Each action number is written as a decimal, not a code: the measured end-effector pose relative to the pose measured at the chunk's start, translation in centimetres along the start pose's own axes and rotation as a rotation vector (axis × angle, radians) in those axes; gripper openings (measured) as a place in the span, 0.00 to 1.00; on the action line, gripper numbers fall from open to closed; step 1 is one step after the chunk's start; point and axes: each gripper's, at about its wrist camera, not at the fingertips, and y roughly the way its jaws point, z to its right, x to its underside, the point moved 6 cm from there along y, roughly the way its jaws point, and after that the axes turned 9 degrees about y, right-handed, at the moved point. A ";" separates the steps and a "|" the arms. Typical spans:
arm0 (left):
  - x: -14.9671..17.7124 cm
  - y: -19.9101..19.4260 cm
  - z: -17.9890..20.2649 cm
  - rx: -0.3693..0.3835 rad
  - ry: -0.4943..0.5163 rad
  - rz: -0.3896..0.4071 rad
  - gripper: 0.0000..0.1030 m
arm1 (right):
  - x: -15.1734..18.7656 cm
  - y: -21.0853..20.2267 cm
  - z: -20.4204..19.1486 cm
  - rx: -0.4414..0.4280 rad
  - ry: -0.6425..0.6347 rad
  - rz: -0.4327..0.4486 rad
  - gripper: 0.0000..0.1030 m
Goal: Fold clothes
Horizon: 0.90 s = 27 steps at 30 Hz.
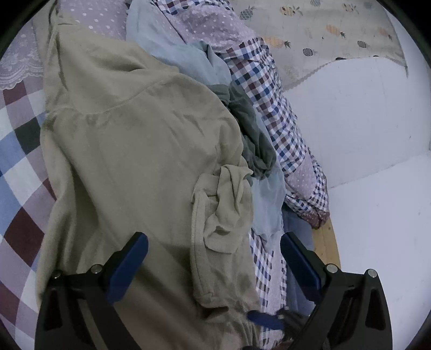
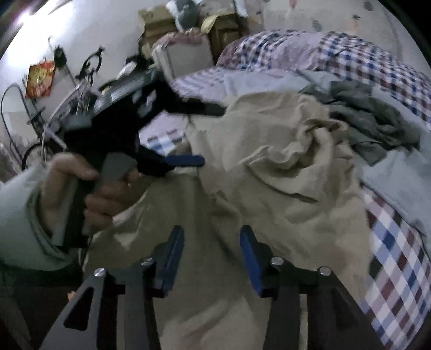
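A beige garment (image 1: 140, 161) lies spread over the checked bedsheet (image 1: 18, 167), with a bunched pocket or cuff (image 1: 223, 204) near its right edge. My left gripper (image 1: 214, 242) hovers open and wide above the garment's lower part, nothing between its blue pads. In the right wrist view a hand (image 2: 89, 188) holds the left gripper (image 2: 199, 134) over the same beige garment (image 2: 282, 188). My right gripper (image 2: 212, 255) is open just above the rumpled beige cloth. One blue fingertip (image 1: 265, 319) of the right gripper shows at the bottom of the left wrist view.
A grey-green garment (image 1: 250, 140), a light blue one (image 1: 188, 59) and a checked quilt (image 1: 269, 88) are heaped along the beige garment's right side. Beyond them are a wooden bed edge (image 1: 327, 242) and a white wall (image 1: 363, 121). Boxes (image 2: 161, 24) and clutter (image 2: 80, 80) stand behind the bed.
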 end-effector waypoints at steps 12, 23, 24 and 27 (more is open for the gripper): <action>-0.1 -0.3 -0.5 0.014 -0.023 0.011 0.97 | -5.2 3.0 8.7 0.144 0.282 0.073 0.46; -0.1 -0.4 -0.6 0.026 -0.038 0.010 0.97 | -5.5 5.6 9.6 0.218 0.276 0.040 0.07; -0.1 -0.3 -0.6 0.026 -0.038 0.010 0.97 | -5.5 5.0 9.8 0.233 0.276 0.049 0.07; -0.1 -0.3 -0.6 0.025 -0.037 0.008 0.97 | -5.6 2.8 10.5 0.298 0.264 0.065 0.06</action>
